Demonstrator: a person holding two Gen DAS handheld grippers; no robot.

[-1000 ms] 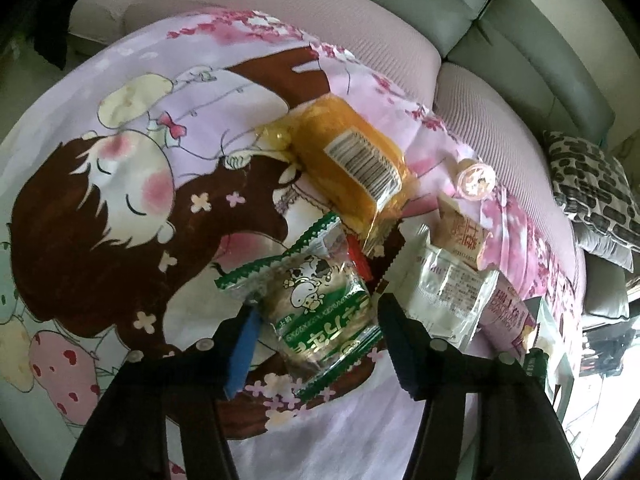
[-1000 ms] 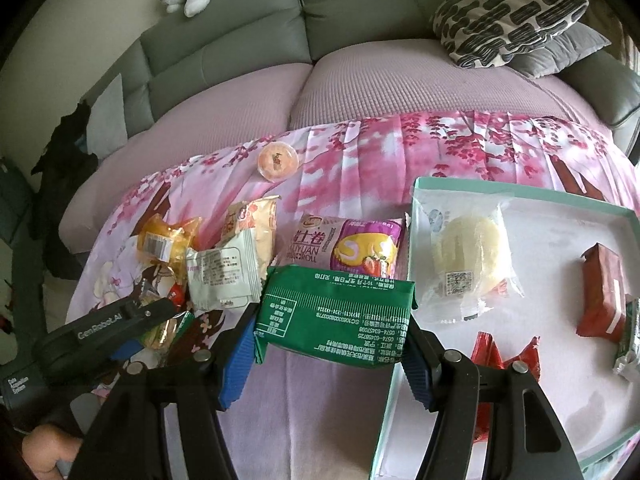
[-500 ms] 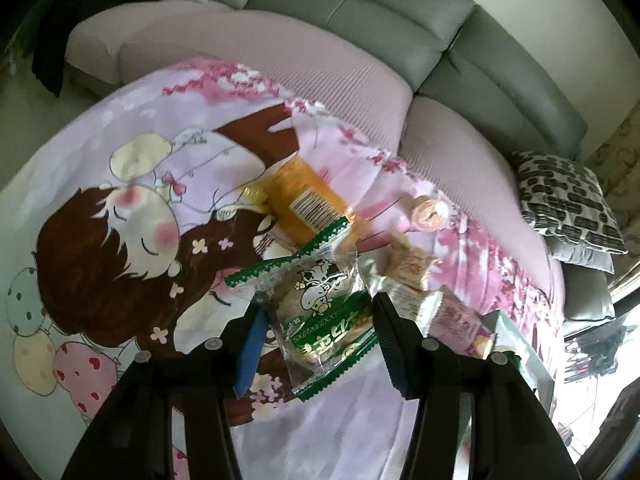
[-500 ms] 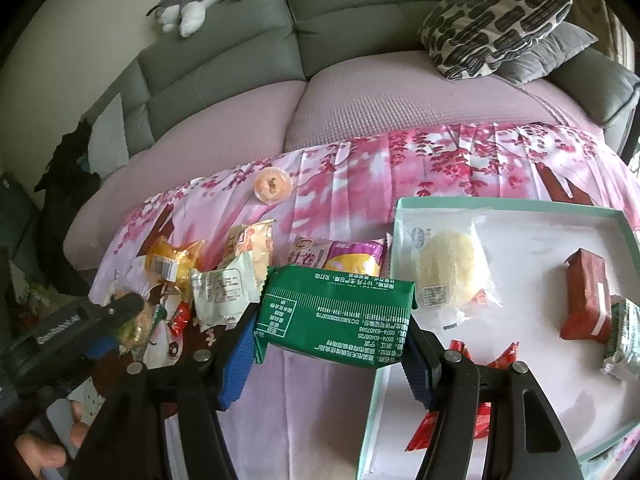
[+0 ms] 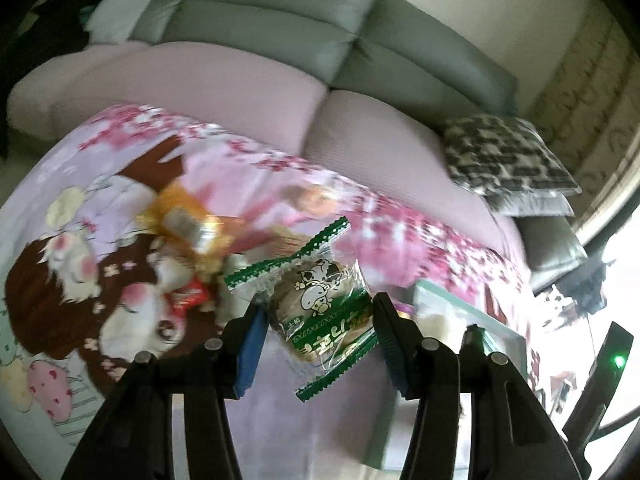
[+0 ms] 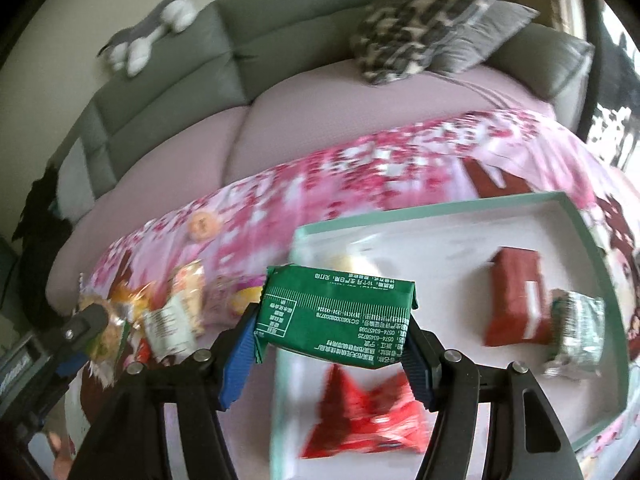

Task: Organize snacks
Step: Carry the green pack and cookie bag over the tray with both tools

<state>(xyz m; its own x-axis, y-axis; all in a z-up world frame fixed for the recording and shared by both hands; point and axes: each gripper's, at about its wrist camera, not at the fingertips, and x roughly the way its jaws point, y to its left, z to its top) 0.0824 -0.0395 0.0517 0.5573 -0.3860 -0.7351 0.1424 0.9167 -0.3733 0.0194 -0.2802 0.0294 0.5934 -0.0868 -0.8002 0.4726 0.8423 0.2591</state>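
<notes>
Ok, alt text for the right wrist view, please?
The right tongs grip a green snack packet above a teal-rimmed white tray holding red packets on a pink floral cloth. More snacks lie loose at left, a grey sofa behind.

Grey sectional sofa (image 6: 280, 40) w/ pink seat covers, patterned cushion (image 6: 424, 20), plush toy (image 6: 156, 32) on top, beige wall (image 5: 500, 8), bright daylight at the right.
</notes>
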